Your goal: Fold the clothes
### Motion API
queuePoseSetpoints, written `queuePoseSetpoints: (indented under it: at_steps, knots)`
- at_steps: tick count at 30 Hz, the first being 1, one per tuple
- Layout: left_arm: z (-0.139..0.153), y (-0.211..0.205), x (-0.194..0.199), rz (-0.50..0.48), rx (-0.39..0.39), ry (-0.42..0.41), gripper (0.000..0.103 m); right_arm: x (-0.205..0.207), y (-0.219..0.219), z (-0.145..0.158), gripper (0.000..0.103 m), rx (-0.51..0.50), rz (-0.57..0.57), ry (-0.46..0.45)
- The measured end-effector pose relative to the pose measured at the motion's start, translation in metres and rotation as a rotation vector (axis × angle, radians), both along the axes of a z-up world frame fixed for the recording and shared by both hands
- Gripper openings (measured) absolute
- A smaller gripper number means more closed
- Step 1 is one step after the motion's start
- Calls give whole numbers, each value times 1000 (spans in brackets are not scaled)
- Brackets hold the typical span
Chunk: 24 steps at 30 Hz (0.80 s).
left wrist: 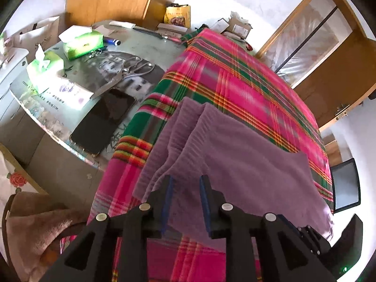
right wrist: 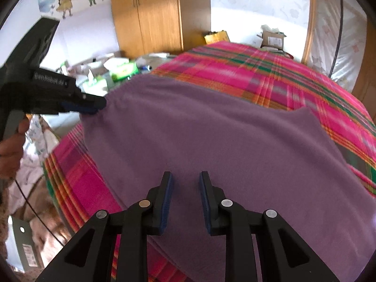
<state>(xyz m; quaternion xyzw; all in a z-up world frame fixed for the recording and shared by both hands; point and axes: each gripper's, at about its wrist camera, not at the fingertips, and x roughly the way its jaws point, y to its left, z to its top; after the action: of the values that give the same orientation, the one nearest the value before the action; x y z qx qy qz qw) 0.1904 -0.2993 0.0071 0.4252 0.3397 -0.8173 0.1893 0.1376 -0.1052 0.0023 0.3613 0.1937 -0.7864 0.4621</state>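
Observation:
A purple knit garment (left wrist: 235,159) lies spread on a pink, green and orange plaid cloth (left wrist: 230,89). Two ribbed cuffs or sleeve ends (left wrist: 188,115) point away from me in the left wrist view. My left gripper (left wrist: 185,181) is open, its fingers hovering over the garment's near left part with purple fabric showing between them. From the right wrist view the left gripper (right wrist: 99,105) touches the garment's left edge, where the fabric puckers. My right gripper (right wrist: 185,178) is open above the garment (right wrist: 211,141), holding nothing.
Left of the plaid cloth a glass-topped table (left wrist: 150,47) carries tissue packs (left wrist: 82,42), a dark phone (left wrist: 103,119), scissors (left wrist: 136,65) and a knife. A wooden wardrobe (right wrist: 150,11) and boxes (right wrist: 272,37) stand behind. A person's hand (right wrist: 11,150) holds the left gripper.

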Motion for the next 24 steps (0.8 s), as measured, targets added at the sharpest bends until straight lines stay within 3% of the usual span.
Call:
queuePoseSetpoints:
  at_steps: [9, 13, 19, 24]
  knots:
    - [-2, -5, 15, 33, 56, 30, 23, 18, 16, 13, 25, -37, 29, 66]
    - [-4, -8, 21, 47, 82, 55, 23, 31, 20, 1, 25, -13, 71, 43]
    - [3, -10, 40, 131, 82, 86, 21, 40, 22, -2, 25, -11, 73, 108]
    - [1, -9, 65, 241, 124, 139, 41, 37, 28, -1, 25, -26, 73, 82]
